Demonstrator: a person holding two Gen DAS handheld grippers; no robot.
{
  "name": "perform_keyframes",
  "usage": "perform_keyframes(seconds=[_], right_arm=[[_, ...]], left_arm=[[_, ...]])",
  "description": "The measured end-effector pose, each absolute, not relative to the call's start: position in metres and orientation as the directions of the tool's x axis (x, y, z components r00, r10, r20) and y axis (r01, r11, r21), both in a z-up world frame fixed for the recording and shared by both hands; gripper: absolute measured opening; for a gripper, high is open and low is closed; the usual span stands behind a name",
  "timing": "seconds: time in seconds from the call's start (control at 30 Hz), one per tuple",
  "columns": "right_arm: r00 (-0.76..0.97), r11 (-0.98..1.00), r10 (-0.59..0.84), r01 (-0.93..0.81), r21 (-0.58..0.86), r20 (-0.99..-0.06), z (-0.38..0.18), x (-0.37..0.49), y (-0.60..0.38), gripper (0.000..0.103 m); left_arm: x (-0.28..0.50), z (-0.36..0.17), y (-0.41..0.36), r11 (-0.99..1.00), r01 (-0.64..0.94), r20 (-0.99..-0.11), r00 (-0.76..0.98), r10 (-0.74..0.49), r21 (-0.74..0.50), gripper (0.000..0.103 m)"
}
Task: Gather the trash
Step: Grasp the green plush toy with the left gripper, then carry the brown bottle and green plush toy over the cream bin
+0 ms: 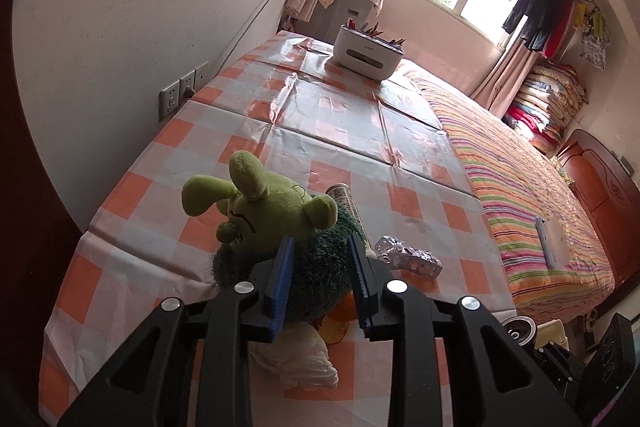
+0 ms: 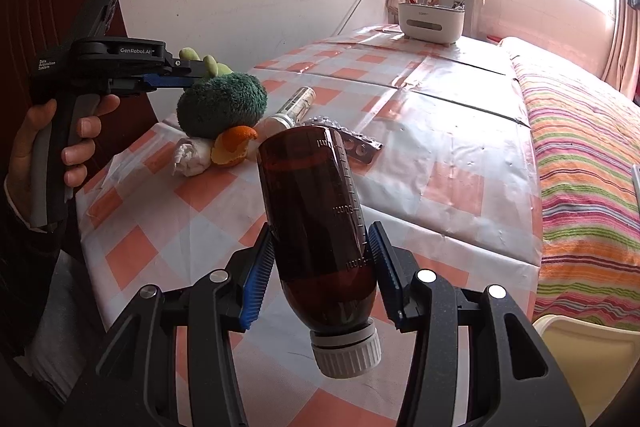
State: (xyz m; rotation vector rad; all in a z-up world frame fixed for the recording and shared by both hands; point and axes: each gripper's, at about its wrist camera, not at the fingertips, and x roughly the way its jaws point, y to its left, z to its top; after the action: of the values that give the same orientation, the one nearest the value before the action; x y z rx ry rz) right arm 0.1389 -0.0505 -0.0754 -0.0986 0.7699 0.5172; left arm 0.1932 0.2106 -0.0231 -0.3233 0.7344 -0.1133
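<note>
My right gripper (image 2: 322,251) is shut on a brown medicine bottle (image 2: 316,219), white cap toward the camera, held above the table's front edge. My left gripper (image 1: 320,259) is open, its blue pads either side of the green plush toy (image 1: 280,223), above the pile; it also shows in the right wrist view (image 2: 176,81). By the toy lie a crumpled white tissue (image 1: 296,359) (image 2: 192,157), orange peel (image 1: 340,319) (image 2: 234,147), a foil pill blister (image 1: 408,255) (image 2: 352,141) and a small tube bottle (image 1: 344,199) (image 2: 296,105).
The table has an orange-checked plastic cloth (image 1: 360,131). A white organiser box (image 1: 368,53) (image 2: 432,19) stands at the far end. A striped bed (image 1: 520,195) runs along the right. A cream bin rim (image 2: 584,355) shows at lower right. Wall sockets (image 1: 176,95) lie at left.
</note>
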Motion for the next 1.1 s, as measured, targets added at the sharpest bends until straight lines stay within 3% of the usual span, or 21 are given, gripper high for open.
perform_keyframes(seconds=[0.07,0.43,0.6,0.77,0.8,1.1], right_arm=[[0.603,0.87,0.413,-0.482,0.101,-0.683,-0.074,0.138,-0.05,0.046],[0.602,0.868,0.432,-0.481,0.127,-0.671,-0.071,0.138,-0.053,0.047],[0.605,0.871,0.431,-0.472,0.134,-0.669,-0.071,0.139,-0.057,0.047],[0.618,0.878,0.427,-0.458,0.14,-0.66,-0.069,0.137,-0.064,0.047],[0.621,0.88,0.425,-0.454,0.14,-0.658,-0.068,0.137,-0.065,0.047],[0.668,0.902,0.391,-0.414,0.121,-0.633,-0.061,0.132,-0.073,0.047]], left_arm=[[0.186,-0.018,0.211,0.943,-0.017,-0.599,0.776,-0.198,-0.333,0.081],[0.228,-0.033,0.215,0.95,-0.154,-0.695,0.715,-0.083,-0.272,0.081],[0.246,-0.051,0.219,0.933,-0.184,-0.743,0.659,-0.117,-0.31,0.081],[0.244,-0.049,0.218,0.928,-0.174,-0.725,0.677,-0.131,-0.33,0.063],[0.242,-0.048,0.216,0.929,-0.174,-0.72,0.682,-0.125,-0.326,0.054],[0.218,-0.025,0.188,0.961,-0.075,-0.651,0.749,-0.121,-0.265,0.05]])
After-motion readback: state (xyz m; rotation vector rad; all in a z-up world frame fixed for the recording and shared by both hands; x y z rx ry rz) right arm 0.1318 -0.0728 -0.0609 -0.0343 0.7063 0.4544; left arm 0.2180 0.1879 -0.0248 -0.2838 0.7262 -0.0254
